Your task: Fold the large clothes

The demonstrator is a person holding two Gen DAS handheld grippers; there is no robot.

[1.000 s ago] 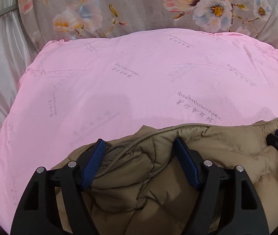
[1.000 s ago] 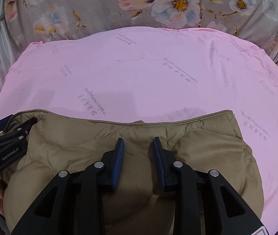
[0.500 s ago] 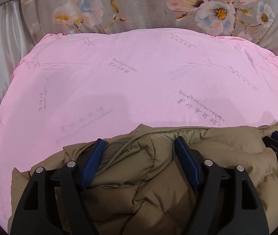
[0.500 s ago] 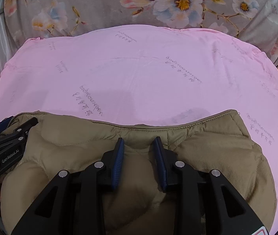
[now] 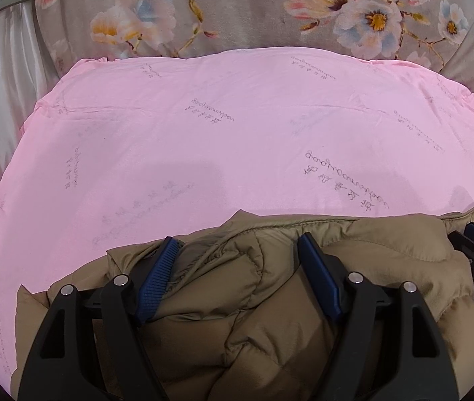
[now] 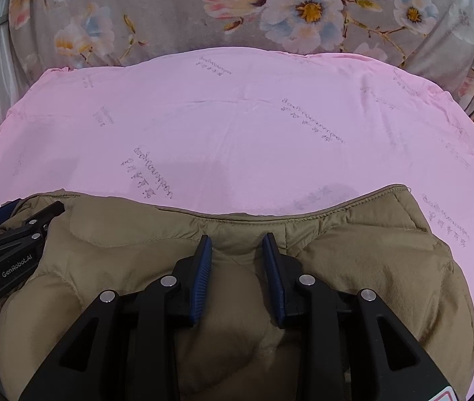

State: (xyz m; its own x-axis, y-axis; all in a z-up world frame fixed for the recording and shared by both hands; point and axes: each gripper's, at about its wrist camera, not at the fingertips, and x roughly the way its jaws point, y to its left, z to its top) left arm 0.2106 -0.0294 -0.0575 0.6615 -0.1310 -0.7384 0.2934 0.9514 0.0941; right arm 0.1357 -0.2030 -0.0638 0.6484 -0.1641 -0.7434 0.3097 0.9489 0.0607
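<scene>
The jacket [image 5: 270, 300] is a khaki quilted puffer lying bunched at the near edge of the pink sheet [image 5: 220, 140], which covers the bed; the rest of the sheet beyond it is bare. It looks light and very soft, full of air, so it will likely spring back from a fold and its smooth shell may slide between pads. The stitched hem [image 6: 304, 215] and seams seem the firmest places to grip, better than the puffy panels.

The left hand-held gripper [image 5: 237, 267] has its jaws set wide around a thick bundle of the padding, both pads pressed into the fabric, so it appears to hold that bunch. The right hand-held gripper [image 6: 237, 264] has its jaws much closer together, pinching a thinner ridge of fabric just behind the hem. Each shows at the edge of the other's view, so the two grips are near one another on the same end.

Behind the sheet hangs a floral fabric [image 5: 237, 10].
</scene>
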